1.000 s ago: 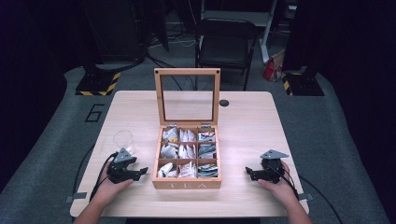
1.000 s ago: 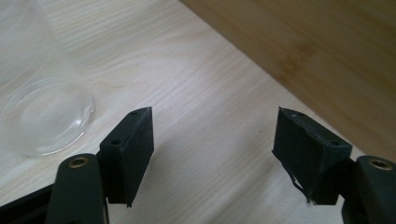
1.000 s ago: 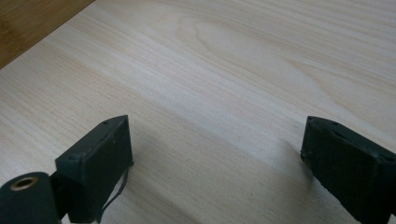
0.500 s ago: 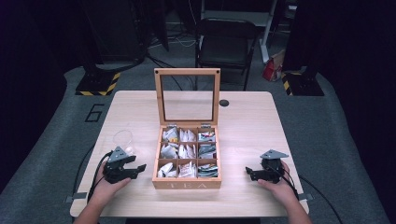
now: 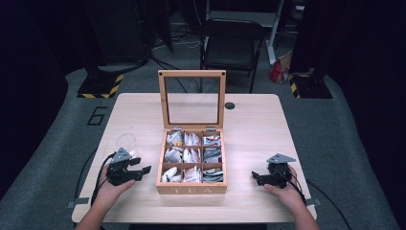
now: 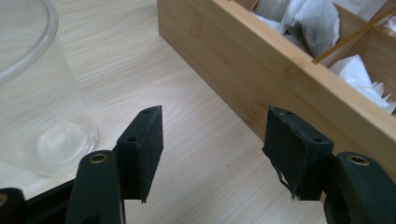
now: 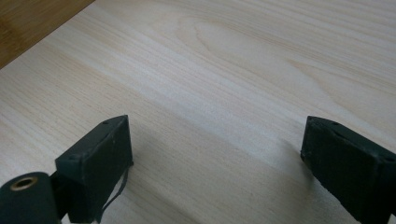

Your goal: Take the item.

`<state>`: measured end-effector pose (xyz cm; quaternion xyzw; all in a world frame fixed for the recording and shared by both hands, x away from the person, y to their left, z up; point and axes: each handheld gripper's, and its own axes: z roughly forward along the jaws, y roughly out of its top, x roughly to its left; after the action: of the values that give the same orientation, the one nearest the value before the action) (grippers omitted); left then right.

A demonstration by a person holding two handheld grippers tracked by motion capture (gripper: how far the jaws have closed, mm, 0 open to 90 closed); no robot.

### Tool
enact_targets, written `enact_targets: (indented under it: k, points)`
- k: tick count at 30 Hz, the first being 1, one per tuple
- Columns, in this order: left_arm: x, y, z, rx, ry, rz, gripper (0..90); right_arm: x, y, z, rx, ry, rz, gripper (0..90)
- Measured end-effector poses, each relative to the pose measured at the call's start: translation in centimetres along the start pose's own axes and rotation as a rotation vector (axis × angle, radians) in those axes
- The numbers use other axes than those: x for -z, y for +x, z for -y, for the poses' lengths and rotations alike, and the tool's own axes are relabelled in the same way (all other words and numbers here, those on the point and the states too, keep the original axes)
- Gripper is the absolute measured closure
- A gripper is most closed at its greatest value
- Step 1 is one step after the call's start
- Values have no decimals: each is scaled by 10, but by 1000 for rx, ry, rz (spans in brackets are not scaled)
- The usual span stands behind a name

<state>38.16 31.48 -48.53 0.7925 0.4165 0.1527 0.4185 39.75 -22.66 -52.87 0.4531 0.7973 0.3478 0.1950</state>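
Tea box (image 5: 192, 184) sits at the near middle of the table (image 5: 249, 124) in the high view, its glass-paned lid (image 5: 192, 98) propped upright at the back so all the compartments lie open to reach from the person's side. Tea bags (image 5: 193, 155) fill the cells. A clear cup (image 5: 125, 142) stands to the box's left, just behind the left gripper (image 5: 141, 172) — likely placed there to receive a bag. That gripper rests low at the box's left side, jaws pointing toward it and parted with nothing between them; they have just been closing a little, yet remain well apart. The right gripper (image 5: 256, 178) rests on the table well to the right of the box, aimed at it, apparently waiting.

From the left gripper view, the two black pads (image 6: 147, 140) stand wide over bare wood, empty and touching nothing. The box's wooden wall (image 6: 261, 70) runs diagonally just ahead of the right-hand pad, tea bags (image 6: 313, 23) showing over its rim, and the cup (image 6: 32, 84) stands close at the left. My guess is the hand is lining up to go for the box or its contents.

In the right gripper view, the pads (image 7: 95, 163) are spread wide above plain tabletop (image 7: 224, 70) — holding nothing, with a sliver of the box (image 7: 28, 23) at the upper left corner.
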Motion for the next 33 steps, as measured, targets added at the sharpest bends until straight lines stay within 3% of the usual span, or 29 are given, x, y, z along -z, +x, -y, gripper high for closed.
enact_targets:
  k: [11, 12, 17, 25, 33]
  points:
    - [2, -3, -15, -24, -11, 6, 403, 0, 0, 0, -1, 1, -1, 82]
    - [2, -5, -16, -5, -21, 8, 404, 0, 0, 0, 0, 0, 0, 82]
    - [2, -5, -22, -30, -21, 10, 409, 0, 0, 0, 0, 0, 0, 82]
    - [1, -6, -29, -29, -20, 15, 419, 0, 0, 0, 0, -1, 0, 82]
    - [0, -11, -42, -54, -30, 25, 435, 0, 0, 0, 0, 0, 0, 83]
